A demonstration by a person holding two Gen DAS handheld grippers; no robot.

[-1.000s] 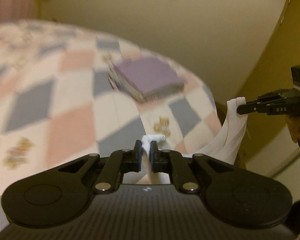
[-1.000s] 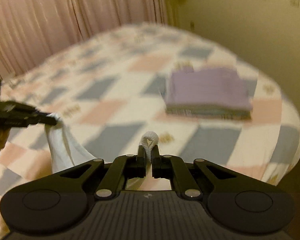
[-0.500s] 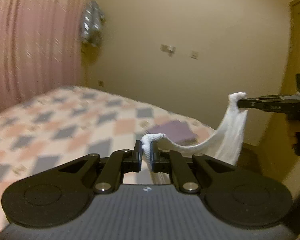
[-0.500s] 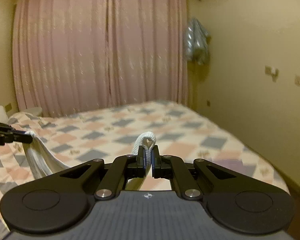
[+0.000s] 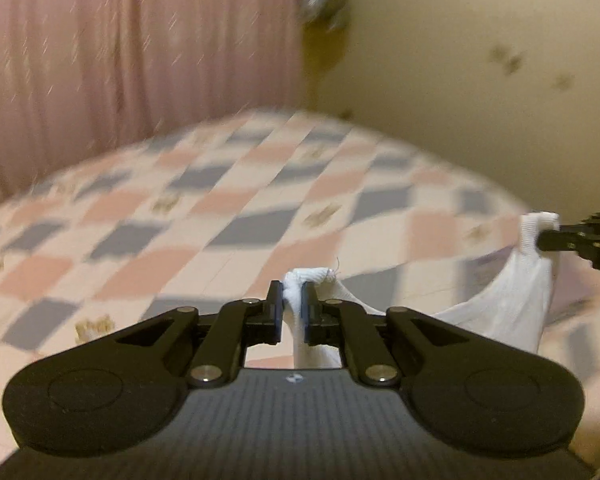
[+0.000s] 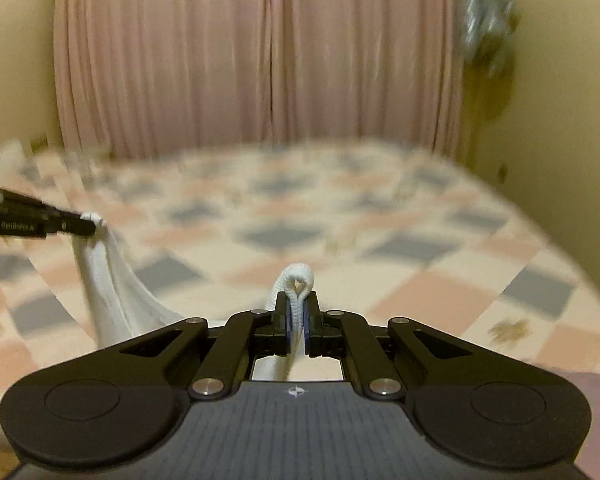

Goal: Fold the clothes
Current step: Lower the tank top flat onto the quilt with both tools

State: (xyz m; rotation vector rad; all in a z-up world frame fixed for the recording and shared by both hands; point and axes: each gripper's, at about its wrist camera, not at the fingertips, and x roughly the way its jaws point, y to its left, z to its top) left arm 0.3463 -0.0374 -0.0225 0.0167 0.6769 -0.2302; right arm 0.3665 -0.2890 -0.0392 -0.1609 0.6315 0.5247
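The white top was soft and light. It looked like thin, stretchy cloth, so it would bend and droop any way it was pulled. It would not break, but it could slip or bunch up if held by too little cloth. The thick ribbed straps looked like the best places to hold it, one in each gripper, and that was where it was held.

The left gripper had its fingers nearly closed, with only the cloth between them. They pinched a bunched bit of one strap, and a small lump of white cloth stuck out past the tips.

The right gripper also had its fingers squeezed almost together. They held the other strap, which made a little loop above the tips.

The top hung in the air between the two grippers, above the bed. The neckline sagged in a curve from one strap to the other. The rest of the top dropped down out of sight, so it could not be seen if the bottom touched the bed.

The bed had a cover with pink, grey and cream squares. A pink curtain hung behind it.

The top was not folded yet. It likely needed to be laid flat on the bed first.
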